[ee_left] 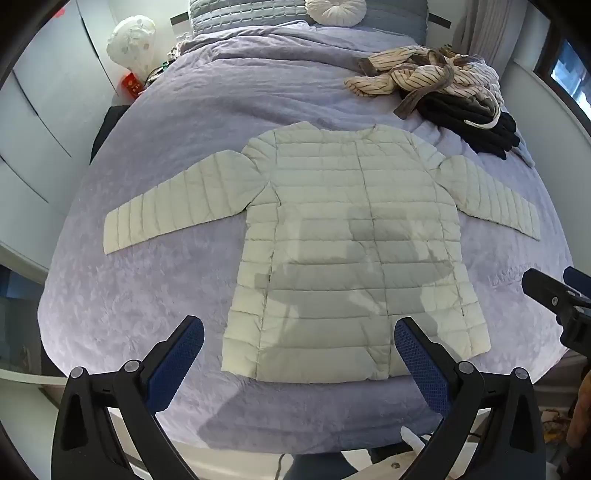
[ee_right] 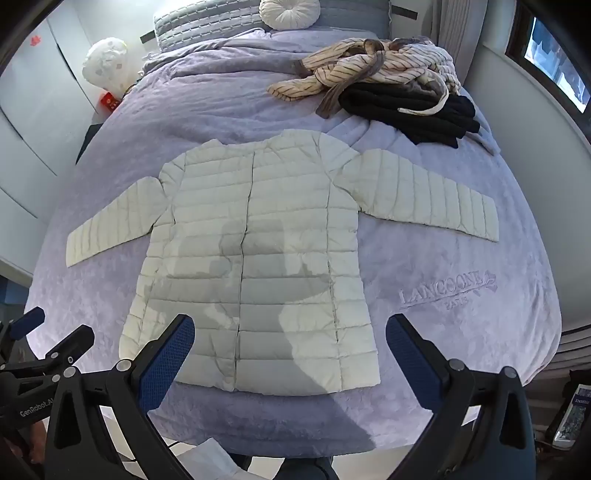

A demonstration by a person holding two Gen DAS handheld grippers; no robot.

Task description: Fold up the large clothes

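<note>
A cream-white quilted puffer jacket [ee_left: 354,251] lay flat and spread out on a lavender plush bedspread [ee_left: 147,314], its front closure running down the middle, both sleeves stretched out to the sides and its hem towards the tongs. The left gripper [ee_left: 299,354] hung above the near edge of the bed with its blue-padded fingers [ee_left: 184,354] standing wide apart and nothing between them; the jacket's hem lay just ahead of and between the finger tips, untouched. The right gripper [ee_right: 290,350] hovered likewise, its jaws spread fully and empty, with the hem's right half directly ahead of it. In the left wrist view the right gripper showed at the far right edge; in the right wrist view the left one showed at the lower left. Well beyond the jacket, ahead and to the right of both tongs, sat a heap of cream striped and black clothes [ee_right: 388,85]. At the head of the bed, farthest from the tongs, rested a round white pleated cushion [ee_right: 290,13] against a grey quilted pillow [ee_right: 207,26].
</note>
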